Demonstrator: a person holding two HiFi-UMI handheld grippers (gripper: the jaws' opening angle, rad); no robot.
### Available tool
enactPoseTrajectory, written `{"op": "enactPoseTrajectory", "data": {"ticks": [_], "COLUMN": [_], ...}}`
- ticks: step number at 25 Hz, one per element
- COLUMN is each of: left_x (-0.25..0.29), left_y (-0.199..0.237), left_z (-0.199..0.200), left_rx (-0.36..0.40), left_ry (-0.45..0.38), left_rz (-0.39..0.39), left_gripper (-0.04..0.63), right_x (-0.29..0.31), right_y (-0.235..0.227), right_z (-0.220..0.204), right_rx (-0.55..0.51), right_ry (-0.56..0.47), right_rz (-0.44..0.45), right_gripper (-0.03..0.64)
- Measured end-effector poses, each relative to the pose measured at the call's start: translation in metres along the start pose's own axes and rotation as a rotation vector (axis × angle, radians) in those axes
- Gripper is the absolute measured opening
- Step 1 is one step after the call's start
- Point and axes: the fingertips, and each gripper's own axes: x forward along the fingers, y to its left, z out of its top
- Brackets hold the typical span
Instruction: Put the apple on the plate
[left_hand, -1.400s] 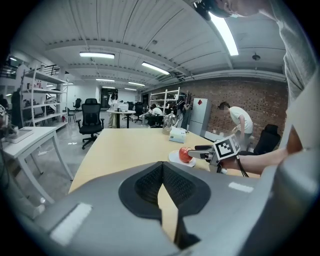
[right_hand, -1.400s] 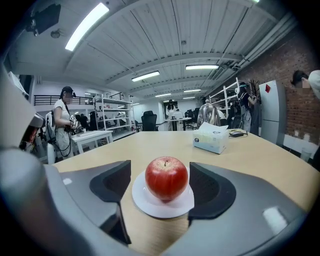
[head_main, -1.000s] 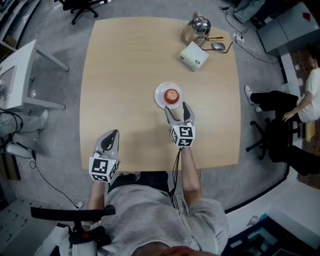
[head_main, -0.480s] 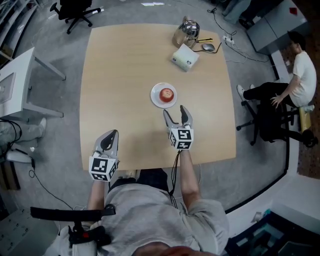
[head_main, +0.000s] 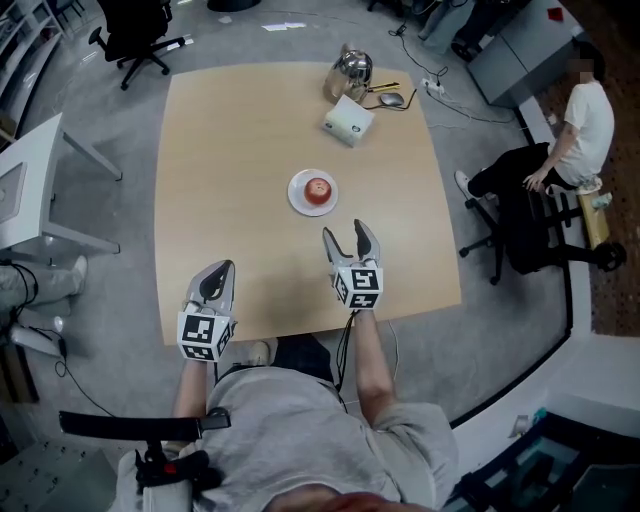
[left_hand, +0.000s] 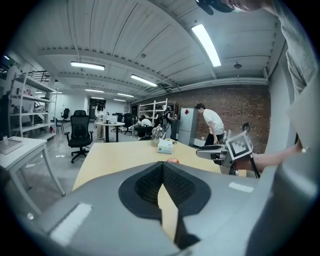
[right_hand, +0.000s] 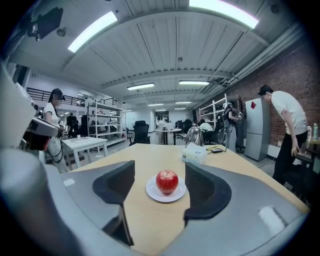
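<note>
Apple (head_main: 318, 189) is sitting on plate (head_main: 299, 200) mid-frame: looks firm, slick, so grip across its middle. Right gripper (head_main: 345, 232) gaping, empty, jaws just been closing slightly; left gripper (head_main: 218, 272) pinched closed.

The left gripper (head_main: 226, 266) and the right gripper (head_main: 345, 231) are grey moulded shells with black ribbed pads (right_hand: 116, 184) on the inner faces of the fingers. Behind the fingers of each sits a white cube (head_main: 358, 285) printed with black square markers. The right jaws have just been closing slightly, with nothing between them. A black cable (head_main: 347, 335) trails back from the right cube. The person wears a grey short-sleeved shirt (head_main: 290, 430).
</note>
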Motion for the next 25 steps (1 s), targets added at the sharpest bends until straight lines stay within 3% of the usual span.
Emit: {"op": "enactPoseTrajectory", "data": {"ticks": [25], "left_x": [-0.039], "left_y": [-0.032], "left_z": [0.014], "left_rx": [0.053], "left_ry": [-0.097], "left_rz": [-0.061], "left_gripper": [0.020], "right_x": [-0.099], "right_y": [0.020], "right_z": [0.026], "right_rx": [-0.019], "right_ry": [-0.105], "right_rz": [-0.085], "right_gripper": [0.249]}}
